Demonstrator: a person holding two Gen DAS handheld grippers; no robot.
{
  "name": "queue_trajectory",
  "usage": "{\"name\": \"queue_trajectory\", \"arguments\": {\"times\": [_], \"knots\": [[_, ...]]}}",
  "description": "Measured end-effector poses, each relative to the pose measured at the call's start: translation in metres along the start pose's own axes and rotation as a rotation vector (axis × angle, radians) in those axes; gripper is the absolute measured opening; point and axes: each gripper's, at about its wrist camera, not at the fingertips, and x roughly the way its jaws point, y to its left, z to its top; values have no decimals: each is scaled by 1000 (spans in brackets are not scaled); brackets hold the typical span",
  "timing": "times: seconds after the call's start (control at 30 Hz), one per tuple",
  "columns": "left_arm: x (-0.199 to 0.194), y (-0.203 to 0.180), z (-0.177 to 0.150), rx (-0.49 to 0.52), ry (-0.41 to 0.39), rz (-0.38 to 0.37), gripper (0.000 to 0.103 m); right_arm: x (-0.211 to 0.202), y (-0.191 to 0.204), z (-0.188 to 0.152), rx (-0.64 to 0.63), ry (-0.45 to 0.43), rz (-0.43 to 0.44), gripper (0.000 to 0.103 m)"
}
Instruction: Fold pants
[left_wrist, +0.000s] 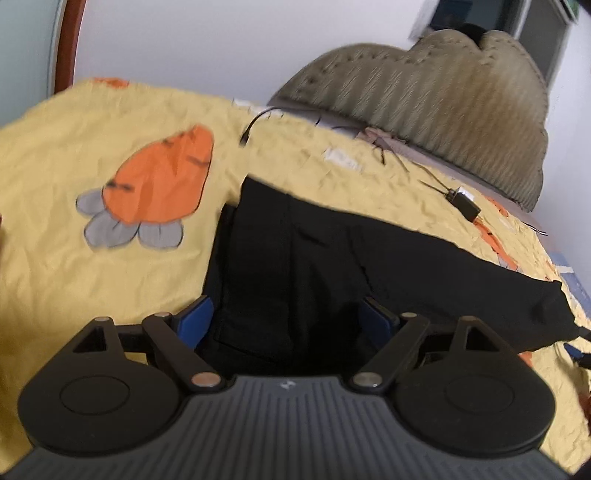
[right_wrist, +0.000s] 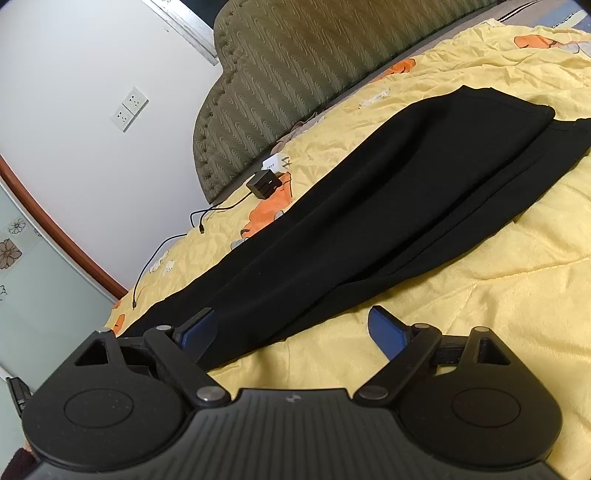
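Observation:
Black pants (left_wrist: 332, 258) lie flat on a yellow bedspread (left_wrist: 92, 280), one leg laid over the other. In the right wrist view the pants (right_wrist: 388, 199) run as a long strip from lower left to upper right. My left gripper (left_wrist: 288, 317) hovers open over one end of the pants, its blue pads (left_wrist: 197, 317) spread to either side of the cloth and not pressing it. My right gripper (right_wrist: 291, 328) is open too, over the near edge of the other end. Its left pad (right_wrist: 199, 328) is above the cloth and its right pad above bare bedspread.
An olive padded headboard (right_wrist: 295, 74) stands behind the bed. A black charger block (right_wrist: 264, 184), a white plug (right_wrist: 275, 162) and thin cables (right_wrist: 155, 258) lie on the bedspread near it. An orange carrot print (left_wrist: 159, 181) lies left of the pants. A white wall with sockets (right_wrist: 129, 107) is at left.

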Motion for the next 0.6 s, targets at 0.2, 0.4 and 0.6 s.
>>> {"name": "queue_trajectory", "arguments": {"times": [0.2, 0.4, 0.6], "knots": [[-10, 17, -6, 7, 32, 27, 83, 0, -5, -2, 6, -16, 18, 89], [-8, 13, -1, -28, -13, -74, 87, 1, 1, -7, -51, -27, 6, 91], [-1, 7, -2, -40, -24, -121, 91, -1, -3, -7, -40, -37, 26, 91]]}}
